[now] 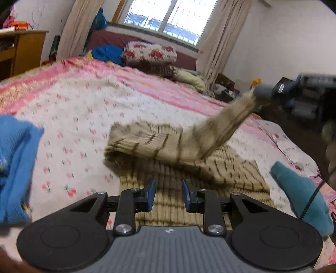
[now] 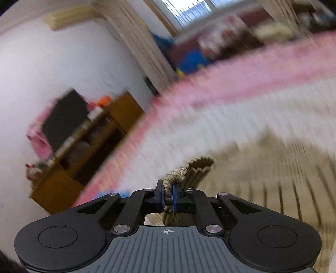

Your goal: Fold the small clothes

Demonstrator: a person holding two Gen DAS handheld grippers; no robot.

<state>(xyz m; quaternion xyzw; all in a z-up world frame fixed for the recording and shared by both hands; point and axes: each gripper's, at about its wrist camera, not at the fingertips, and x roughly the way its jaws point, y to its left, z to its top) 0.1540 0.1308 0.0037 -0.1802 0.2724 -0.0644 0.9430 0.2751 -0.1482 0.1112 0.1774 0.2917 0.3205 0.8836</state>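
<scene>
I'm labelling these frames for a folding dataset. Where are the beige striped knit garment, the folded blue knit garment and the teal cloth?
beige striped knit garment (image 1: 145, 145): left wrist view, folded-over part.
folded blue knit garment (image 1: 16, 163): left wrist view, its middle.
teal cloth (image 1: 302, 195): left wrist view, its middle.

Daylit via window (image 1: 168, 19), heavy motion blur

Bed (image 1: 88, 98) covered by a flowered sheet.
A tan sweater (image 1: 189, 174), blue garment (image 1: 16, 163) and teal cloth (image 1: 302, 195) are laid on it.

Right gripper (image 2: 168, 196) clamping tan knit garment (image 2: 197, 170), pink bedspread (image 2: 231, 88) blurred
</scene>
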